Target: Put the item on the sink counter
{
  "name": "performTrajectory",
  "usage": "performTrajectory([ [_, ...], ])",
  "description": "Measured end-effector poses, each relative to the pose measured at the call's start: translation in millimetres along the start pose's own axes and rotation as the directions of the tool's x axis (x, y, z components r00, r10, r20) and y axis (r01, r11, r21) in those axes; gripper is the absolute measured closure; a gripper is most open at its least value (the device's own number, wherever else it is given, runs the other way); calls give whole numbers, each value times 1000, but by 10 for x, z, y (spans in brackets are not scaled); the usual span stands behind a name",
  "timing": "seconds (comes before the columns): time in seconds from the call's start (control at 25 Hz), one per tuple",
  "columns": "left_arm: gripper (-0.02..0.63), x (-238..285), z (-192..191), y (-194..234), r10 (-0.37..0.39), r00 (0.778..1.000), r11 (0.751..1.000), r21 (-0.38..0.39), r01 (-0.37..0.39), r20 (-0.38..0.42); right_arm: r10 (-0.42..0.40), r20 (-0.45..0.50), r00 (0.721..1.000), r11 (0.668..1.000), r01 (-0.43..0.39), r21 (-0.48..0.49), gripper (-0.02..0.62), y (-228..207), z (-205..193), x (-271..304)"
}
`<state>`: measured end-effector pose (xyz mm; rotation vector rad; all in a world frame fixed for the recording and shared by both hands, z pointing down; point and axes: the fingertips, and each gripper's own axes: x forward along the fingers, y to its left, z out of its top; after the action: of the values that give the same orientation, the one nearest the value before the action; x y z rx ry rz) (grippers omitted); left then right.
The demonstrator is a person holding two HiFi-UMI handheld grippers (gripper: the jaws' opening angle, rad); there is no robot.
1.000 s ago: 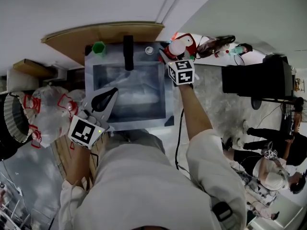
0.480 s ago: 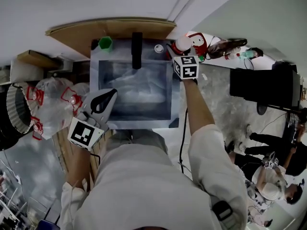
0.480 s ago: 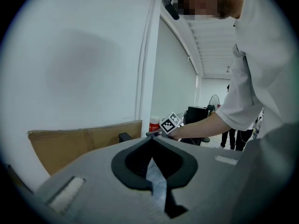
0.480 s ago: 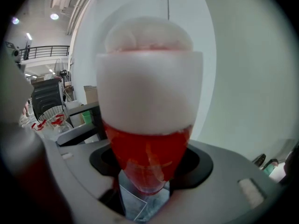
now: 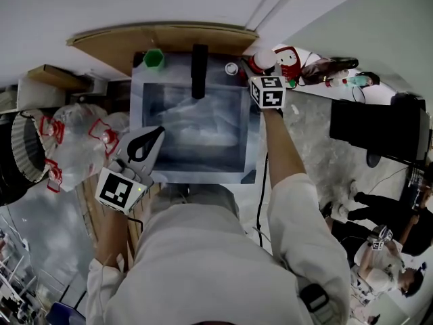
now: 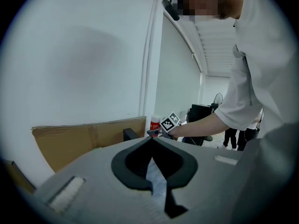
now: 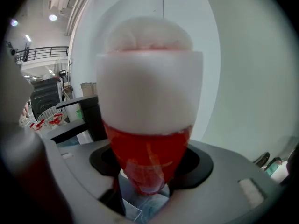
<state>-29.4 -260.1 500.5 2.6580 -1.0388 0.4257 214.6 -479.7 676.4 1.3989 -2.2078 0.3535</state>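
At the upper right corner of the sink (image 5: 196, 177), in the head view, the right gripper (image 5: 262, 73) holds a red bottle (image 5: 264, 59) with a white cap. Its marker cube sits just below the bottle in the frame. The right gripper view shows the jaws standing wide apart with the bottle's red body (image 7: 149, 139) clamped between them, the white cap filling the upper middle of the frame. The bottle is upright over the bench strip at the sink's back right edge, close to the wall. Whether its base touches the bench cannot be told. From the left gripper view the same bottle (image 6: 154, 123) appears small at mid frame, just left of the right gripper's cube.

The left gripper (image 5: 160, 131) hovers at the lower left of the sink, near its front left corner. Its jaws meet at the tips and hold nothing (image 6: 152, 141).

A black faucet (image 5: 199, 70) stands at the middle of the sink's back edge. A green cup (image 5: 154, 58) sits on the bench to its left and a small round thing (image 5: 232, 68) to its right, near the bottle. Brown cardboard (image 5: 135, 42) leans against the wall behind the sink. Clear plastic bags with red handles (image 5: 74, 144) lie at the left of the frame, well apart from the sink.
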Motion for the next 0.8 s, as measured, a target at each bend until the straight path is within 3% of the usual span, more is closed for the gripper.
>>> performTrajectory([
  [0.8, 606, 83, 7, 25, 6, 1000, 1000, 3, -6, -8, 18, 19, 1000, 1000, -17, -24, 299, 24, -62, 63],
])
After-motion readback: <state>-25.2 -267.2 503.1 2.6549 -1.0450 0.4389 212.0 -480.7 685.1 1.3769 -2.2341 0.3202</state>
